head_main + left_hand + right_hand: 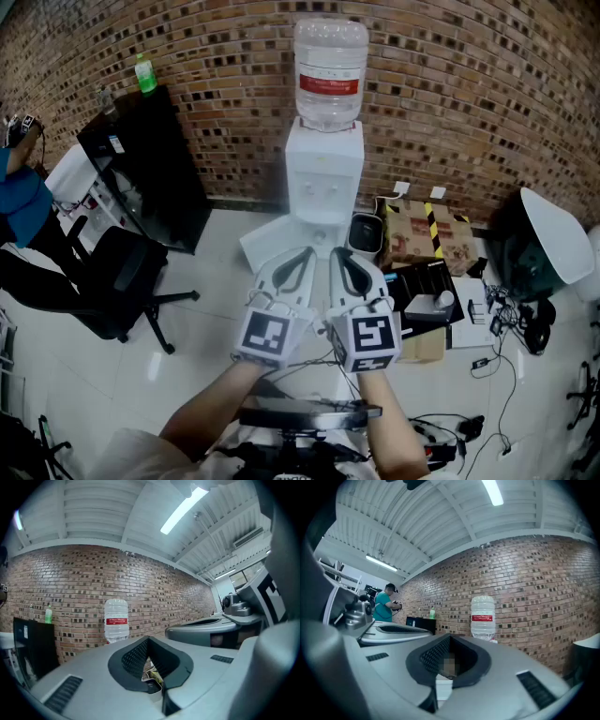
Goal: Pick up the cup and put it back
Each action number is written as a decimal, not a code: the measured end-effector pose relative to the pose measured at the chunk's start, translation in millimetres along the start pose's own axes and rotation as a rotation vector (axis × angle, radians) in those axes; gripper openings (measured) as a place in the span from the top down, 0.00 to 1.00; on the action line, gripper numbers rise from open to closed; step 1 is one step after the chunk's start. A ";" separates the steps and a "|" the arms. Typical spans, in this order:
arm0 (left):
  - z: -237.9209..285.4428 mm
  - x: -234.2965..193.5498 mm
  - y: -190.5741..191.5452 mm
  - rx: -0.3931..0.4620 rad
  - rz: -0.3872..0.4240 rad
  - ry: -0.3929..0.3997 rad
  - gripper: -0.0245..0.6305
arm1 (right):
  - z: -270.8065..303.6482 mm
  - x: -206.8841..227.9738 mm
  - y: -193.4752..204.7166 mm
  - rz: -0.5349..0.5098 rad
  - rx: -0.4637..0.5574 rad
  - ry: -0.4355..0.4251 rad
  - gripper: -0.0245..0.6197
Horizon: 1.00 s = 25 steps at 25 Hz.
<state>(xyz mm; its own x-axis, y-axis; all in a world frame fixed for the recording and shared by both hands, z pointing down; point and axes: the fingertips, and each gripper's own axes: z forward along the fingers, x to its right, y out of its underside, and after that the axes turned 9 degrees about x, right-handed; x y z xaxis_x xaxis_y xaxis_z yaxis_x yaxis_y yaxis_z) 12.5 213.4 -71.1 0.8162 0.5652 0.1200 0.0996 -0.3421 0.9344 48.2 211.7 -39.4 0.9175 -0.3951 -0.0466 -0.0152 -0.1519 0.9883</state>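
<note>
Both sat side by side, pointing ahead: left gripper point(306, 253) closed on nothing, right gripper point(341, 253) closed and empty too. The water dispenser point(323, 173) stood at twelve o'clock against the brick wall point(469, 94). The cup couldn't be made out.
</note>
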 end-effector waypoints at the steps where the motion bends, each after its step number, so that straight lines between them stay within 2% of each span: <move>1: 1.3 -0.7 1.5 -0.002 0.001 -0.005 0.96 | 1.8 1.1 -0.7 0.004 0.005 0.000 0.95; 6: 12.8 -8.3 11.1 -0.003 -0.009 -0.020 0.96 | 18.4 7.2 -2.6 0.020 0.022 0.002 0.95; 12: 42.6 -36.2 29.8 0.009 -0.012 -0.036 0.96 | 54.6 23.7 13.5 -0.011 0.006 -0.002 0.95; 19: 95.0 -90.2 64.0 0.018 -0.029 -0.019 0.96 | 127.0 44.0 40.8 -0.019 -0.015 0.017 0.95; 25: 144.7 -138.5 84.7 0.012 -0.055 0.009 0.96 | 195.5 61.9 46.8 -0.035 -0.016 0.068 0.95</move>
<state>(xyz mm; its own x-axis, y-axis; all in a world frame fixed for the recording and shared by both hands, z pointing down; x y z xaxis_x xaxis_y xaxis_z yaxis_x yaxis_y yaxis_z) -9.7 -2.5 -57.1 0.8043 0.5899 0.0711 0.1512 -0.3190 0.9356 26.5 3.0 -24.4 0.9423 -0.3271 -0.0713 0.0228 -0.1499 0.9884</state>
